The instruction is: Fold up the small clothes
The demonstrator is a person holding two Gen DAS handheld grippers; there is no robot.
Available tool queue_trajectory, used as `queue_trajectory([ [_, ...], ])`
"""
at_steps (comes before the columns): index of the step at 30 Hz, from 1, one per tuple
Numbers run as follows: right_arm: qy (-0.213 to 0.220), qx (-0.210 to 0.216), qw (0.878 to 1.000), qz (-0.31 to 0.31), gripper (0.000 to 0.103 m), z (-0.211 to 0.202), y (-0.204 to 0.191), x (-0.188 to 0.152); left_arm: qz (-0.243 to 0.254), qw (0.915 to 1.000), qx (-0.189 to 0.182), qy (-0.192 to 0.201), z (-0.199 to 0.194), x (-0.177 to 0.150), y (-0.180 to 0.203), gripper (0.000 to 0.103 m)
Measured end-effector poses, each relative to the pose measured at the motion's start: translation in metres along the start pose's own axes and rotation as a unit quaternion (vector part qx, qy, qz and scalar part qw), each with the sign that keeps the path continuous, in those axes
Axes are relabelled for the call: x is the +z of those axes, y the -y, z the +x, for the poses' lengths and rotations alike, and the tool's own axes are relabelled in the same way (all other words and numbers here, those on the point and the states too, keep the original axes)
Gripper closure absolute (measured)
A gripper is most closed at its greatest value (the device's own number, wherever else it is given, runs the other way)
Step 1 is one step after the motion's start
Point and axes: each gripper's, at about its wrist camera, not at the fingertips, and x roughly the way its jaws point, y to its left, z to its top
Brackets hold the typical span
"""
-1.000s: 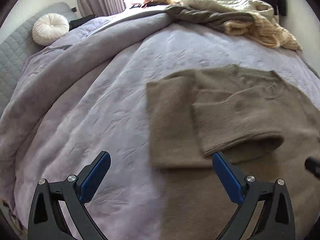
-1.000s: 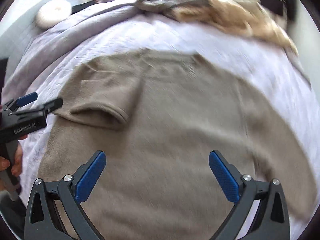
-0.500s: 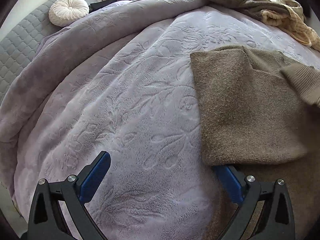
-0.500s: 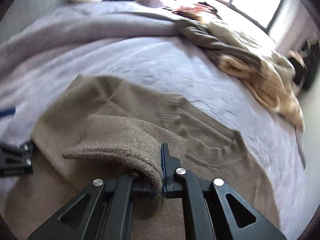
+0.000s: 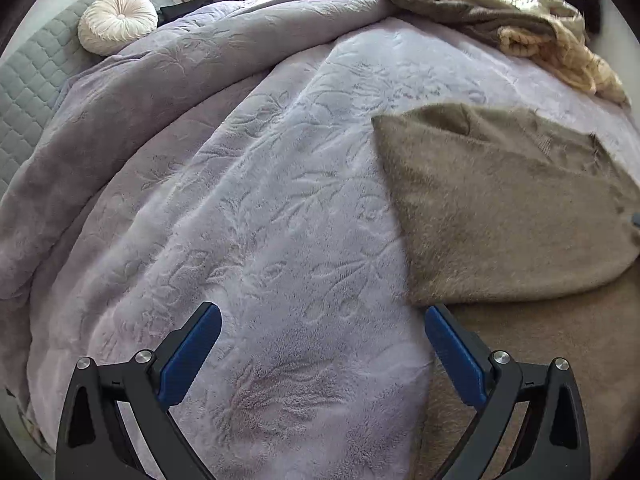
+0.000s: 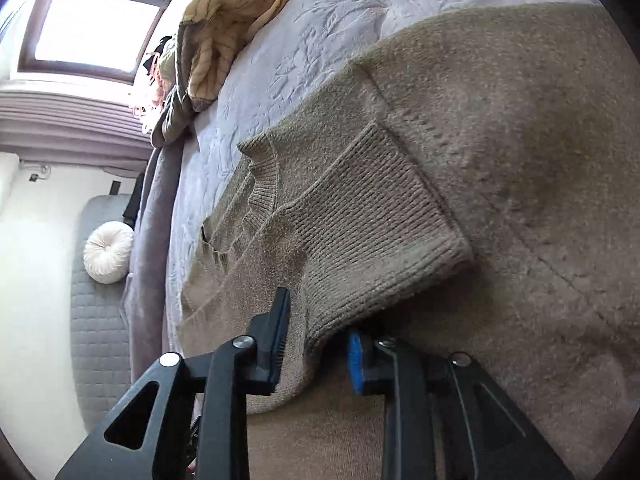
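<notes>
A taupe knit sweater [image 5: 500, 208] lies on the lilac bedspread [image 5: 260, 220], its left side folded over the body. My left gripper [image 5: 322, 344] is open and empty, low over the bedspread, its right finger at the sweater's folded edge. In the right wrist view the sweater's ribbed sleeve cuff [image 6: 372, 240] lies across the sweater body [image 6: 520, 140]. My right gripper [image 6: 316, 340] is tilted, its jaws partly apart with the cuff's edge between them, no longer pinched.
A pile of beige and yellow clothes [image 5: 520, 28] lies at the bed's far right, also in the right wrist view [image 6: 224, 32]. A round white cushion [image 5: 118, 22] rests by the grey quilted headboard [image 5: 28, 76]. A window [image 6: 96, 24] is behind.
The right gripper, shut on the sleeve cuff half a second ago, has carried it across the sweater, rolled sideways and opened. The left gripper shifted slightly, staying open.
</notes>
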Motion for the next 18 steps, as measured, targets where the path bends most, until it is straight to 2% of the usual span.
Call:
queue_trajectory([
  [2,-0.003,0.002,1.0,0.0,0.065,0.001,0.0,0.0,-0.008,0.9993,-0.037,0.001,0.002,0.022,-0.003,0.001],
  [5,-0.007,-0.003,1.0,-0.005,0.065,0.005,-0.001,0.002,-0.01,0.9965,-0.083,-0.007,0.024,0.063,0.005,0.001],
  [8,-0.007,-0.008,1.0,-0.014,0.065,0.008,-0.005,0.002,-0.016,0.9911,-0.128,-0.033,0.056,0.094,0.021,0.002],
  [9,-0.008,-0.008,1.0,-0.016,0.065,0.008,-0.006,0.002,-0.017,0.9892,-0.139,-0.042,0.065,0.102,0.025,0.006],
  [11,-0.01,-0.005,1.0,-0.016,0.065,0.005,-0.001,0.004,-0.014,0.9894,-0.132,-0.059,0.078,0.108,0.033,0.022],
  [12,-0.012,-0.003,1.0,-0.015,0.065,0.005,-0.001,0.004,-0.017,0.9897,-0.126,-0.065,0.083,0.11,0.034,0.024],
  [13,-0.014,0.0,1.0,-0.015,0.064,0.005,-0.001,0.005,-0.021,0.9894,-0.127,-0.068,0.085,0.111,0.034,0.033],
  [14,-0.016,0.002,1.0,-0.013,0.064,0.006,-0.001,0.006,-0.025,0.9885,-0.134,-0.066,0.086,0.111,0.034,0.049],
  [15,-0.016,0.003,1.0,-0.012,0.064,0.006,0.0,0.007,-0.028,0.9877,-0.141,-0.063,0.084,0.112,0.035,0.059],
  [16,-0.016,0.004,1.0,-0.009,0.064,0.006,0.002,0.008,-0.028,0.9868,-0.148,-0.06,0.083,0.112,0.034,0.081],
  [17,-0.015,0.005,1.0,-0.005,0.064,0.003,0.006,0.007,-0.029,0.9863,-0.152,-0.057,0.081,0.113,0.034,0.088],
  [18,-0.012,0.004,1.0,0.0,0.065,0.003,0.006,0.008,-0.03,0.9868,-0.151,-0.052,0.078,0.113,0.033,0.088],
])
